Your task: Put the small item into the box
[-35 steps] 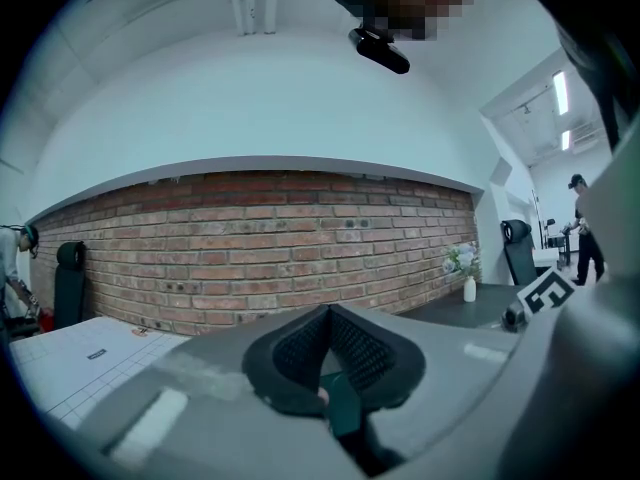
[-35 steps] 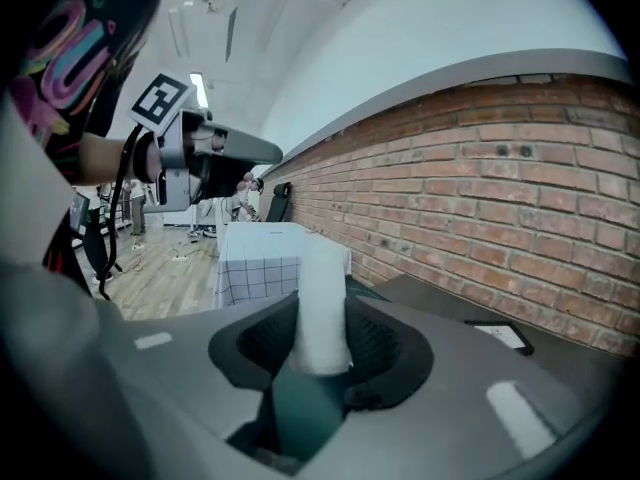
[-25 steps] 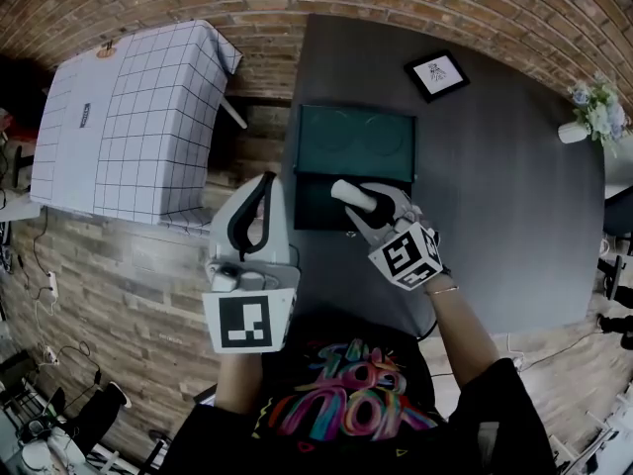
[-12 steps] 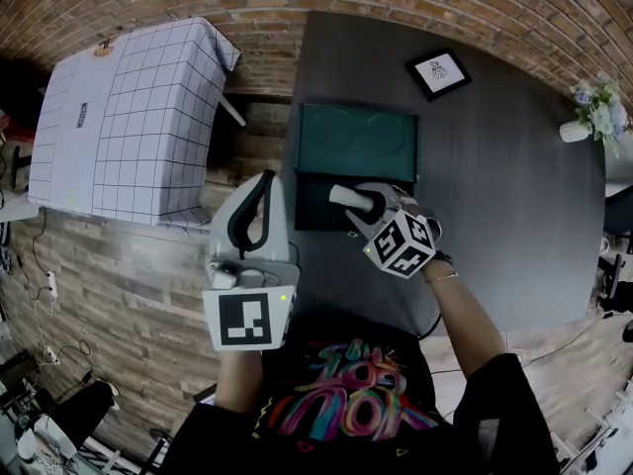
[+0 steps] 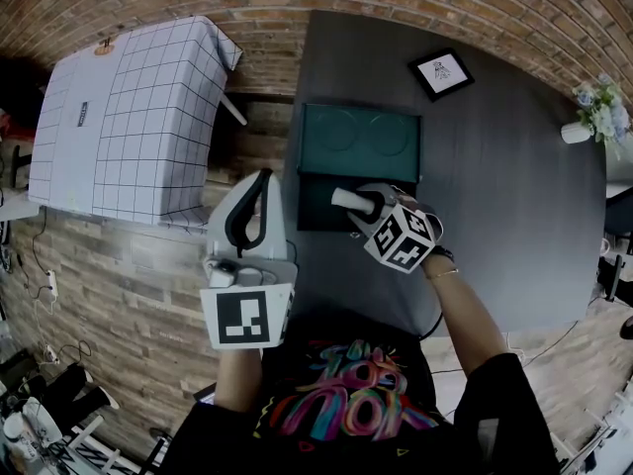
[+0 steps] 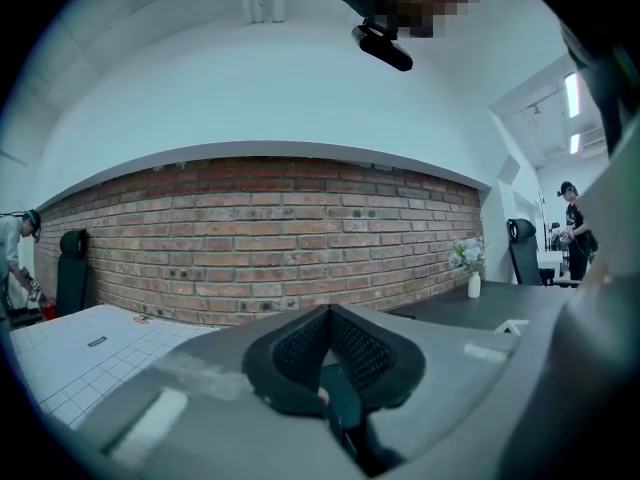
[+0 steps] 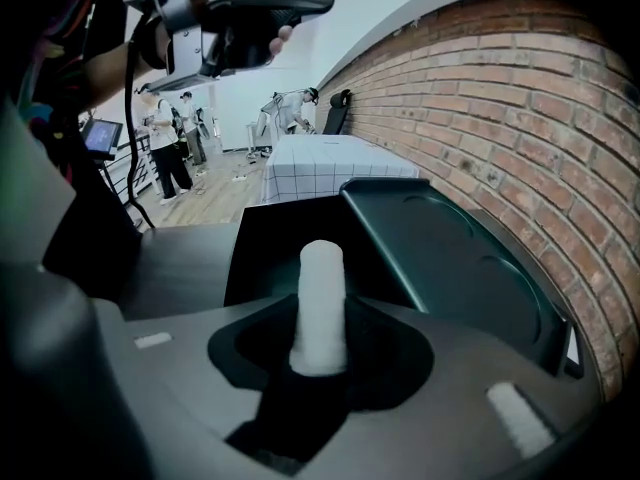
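A small white cylinder (image 5: 343, 198) sticks out of my right gripper (image 5: 354, 203), which is shut on it. It hangs over the dark open tray of the green box (image 5: 315, 209), whose lid (image 5: 358, 142) lies flat behind it. In the right gripper view the white cylinder (image 7: 321, 288) stands upright between the jaws of the right gripper (image 7: 320, 346), with the box tray (image 7: 275, 258) below and the lid (image 7: 455, 263) to the right. My left gripper (image 5: 261, 182) is held off the table's left edge, shut with nothing in it; in its own view the left gripper (image 6: 328, 313) points at a brick wall.
The box sits at the left edge of a dark table (image 5: 504, 216). A small framed picture (image 5: 436, 73) and a vase of flowers (image 5: 590, 109) stand further off on it. A white gridded table (image 5: 129, 117) stands to the left. People stand in the background (image 7: 165, 138).
My right gripper has turned and shifted slightly over the box tray, still holding the white cylinder. The left gripper has hardly moved.
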Motion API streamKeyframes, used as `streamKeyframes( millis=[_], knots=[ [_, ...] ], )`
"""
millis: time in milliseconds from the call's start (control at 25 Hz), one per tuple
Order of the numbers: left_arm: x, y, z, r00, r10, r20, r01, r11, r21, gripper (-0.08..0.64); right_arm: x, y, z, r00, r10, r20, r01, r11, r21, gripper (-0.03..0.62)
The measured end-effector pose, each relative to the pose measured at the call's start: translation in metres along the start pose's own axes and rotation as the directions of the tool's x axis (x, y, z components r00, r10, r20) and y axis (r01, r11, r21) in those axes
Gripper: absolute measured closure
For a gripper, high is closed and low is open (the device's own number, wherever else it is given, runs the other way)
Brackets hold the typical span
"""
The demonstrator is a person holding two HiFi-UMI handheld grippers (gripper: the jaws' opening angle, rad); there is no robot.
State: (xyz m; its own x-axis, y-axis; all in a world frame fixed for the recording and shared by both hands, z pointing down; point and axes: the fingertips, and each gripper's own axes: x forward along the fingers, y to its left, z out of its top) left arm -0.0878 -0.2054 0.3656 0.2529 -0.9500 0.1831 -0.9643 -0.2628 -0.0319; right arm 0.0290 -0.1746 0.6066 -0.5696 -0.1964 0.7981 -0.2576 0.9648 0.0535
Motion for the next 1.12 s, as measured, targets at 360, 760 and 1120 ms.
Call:
streamKeyframes(
  millis=[360,760,1120],
  knots=[
    [-0.004,0.003,0.001,1.0,0.01,0.0,-0.01,1.0,-0.002,0.558,0.008,0.002,-0.005,0.997,0.049,-0.061,-0.048,0.998,0.028,0.437],
    [-0.009,0.007,0.005,1.0,0.02,0.01,-0.02,1.0,0.002,0.558,0.009,0.002,-0.006,0.995,0.064,-0.08,-0.06,0.997,0.051,0.42],
    [-0.012,0.005,0.009,1.0,0.019,0.025,-0.019,1.0,0.005,0.558,-0.001,-0.005,-0.003,0.998,0.034,-0.053,-0.03,0.997,0.069,0.413]
  ],
)
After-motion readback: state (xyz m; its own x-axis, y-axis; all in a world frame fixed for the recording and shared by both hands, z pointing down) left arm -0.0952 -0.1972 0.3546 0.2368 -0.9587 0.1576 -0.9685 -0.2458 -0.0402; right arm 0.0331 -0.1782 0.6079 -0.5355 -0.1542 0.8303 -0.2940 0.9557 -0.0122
